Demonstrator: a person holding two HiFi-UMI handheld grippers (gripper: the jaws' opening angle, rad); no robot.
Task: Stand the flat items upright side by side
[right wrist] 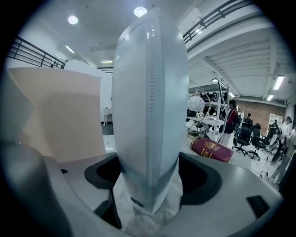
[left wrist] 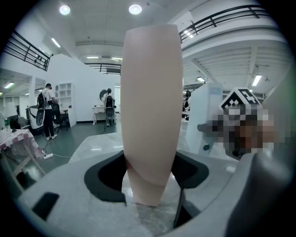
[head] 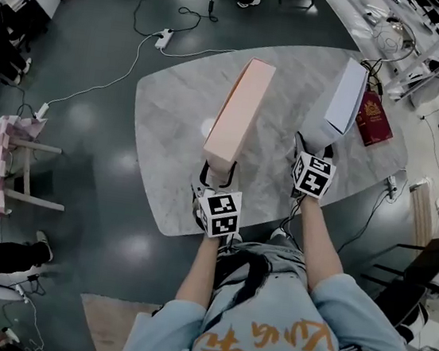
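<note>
Item one: pink box (head: 240, 109), smooth matte card, a long flat slab, on edge near the middle of the veined stone table (head: 168, 140). I have my left gripper (head: 215, 177) clamped on its near end.

Item two: pale grey box (head: 346, 95), glossy, with a dotted seam, upright toward the table's right edge. My right gripper (head: 313, 147) presses both its faces.

Maroon book (head: 375, 119): flat, just beside the grey box.
</note>
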